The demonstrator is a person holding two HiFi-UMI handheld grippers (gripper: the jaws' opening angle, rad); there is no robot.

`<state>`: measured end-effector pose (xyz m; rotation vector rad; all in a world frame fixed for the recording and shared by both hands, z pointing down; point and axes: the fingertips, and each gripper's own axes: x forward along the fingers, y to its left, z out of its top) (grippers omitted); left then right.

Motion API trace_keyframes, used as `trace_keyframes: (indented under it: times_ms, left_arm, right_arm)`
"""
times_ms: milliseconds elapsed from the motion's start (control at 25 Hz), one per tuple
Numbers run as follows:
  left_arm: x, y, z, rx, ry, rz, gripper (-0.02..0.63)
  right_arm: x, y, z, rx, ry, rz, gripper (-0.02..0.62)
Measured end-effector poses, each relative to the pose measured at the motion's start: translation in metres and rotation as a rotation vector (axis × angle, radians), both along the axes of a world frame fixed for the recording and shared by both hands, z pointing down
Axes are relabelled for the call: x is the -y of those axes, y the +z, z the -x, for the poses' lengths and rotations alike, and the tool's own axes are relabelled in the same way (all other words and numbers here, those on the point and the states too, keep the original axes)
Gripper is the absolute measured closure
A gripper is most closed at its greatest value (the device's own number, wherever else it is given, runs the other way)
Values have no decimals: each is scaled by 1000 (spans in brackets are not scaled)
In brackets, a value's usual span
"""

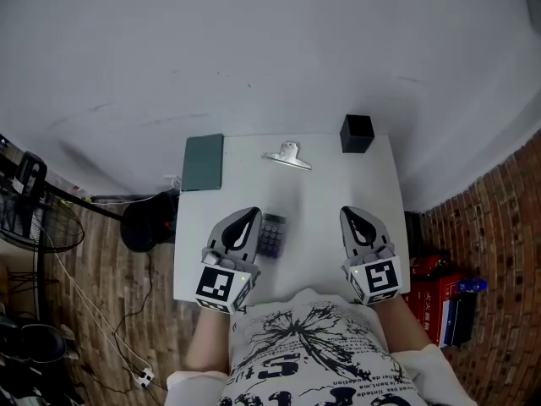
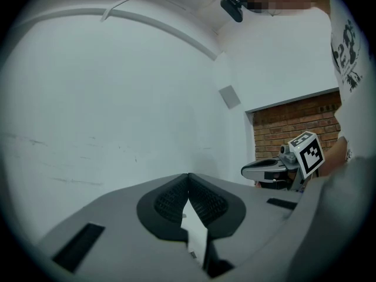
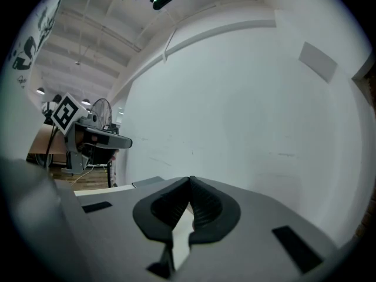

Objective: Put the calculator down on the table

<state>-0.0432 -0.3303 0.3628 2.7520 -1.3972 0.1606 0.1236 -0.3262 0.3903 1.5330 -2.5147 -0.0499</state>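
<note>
Though outside gripper views, calculator (image 1: 271,234) on table (image 1: 321,200) in head view.

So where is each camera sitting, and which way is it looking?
Head view: on the person's head, looking steeply down at the white table and calculator; the shirt, left tongs and right tongs show.
Left gripper view: on the left tongs, looking along their shut jaws at a white wall; right tongs and shirt show at right.
Right gripper view: on the right tongs, looking over shut jaws at the wall; left tongs show at left.
Shared: each gripper view catches the other tongs.
</note>
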Motion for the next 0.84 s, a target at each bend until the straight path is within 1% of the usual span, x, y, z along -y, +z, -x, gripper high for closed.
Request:
trace_keyframes:
  times_ms: [160,320,600,840]
  left_arm:
    - [0,5,-5,4,7,9,592]
    - [-4,13,-8,14,19,29,592]
    - [-5,14,-3,24,7,31,592]
    - [-4,16,3,2,-9,42,592]
  right_arm:
    - [1,3,1,-3,-12,9,583]
    - [3,4,-1,-2,3,10,583]
    - [5,9,0,6,11,28,583]
    - [7,14,5,5,8,41,583]
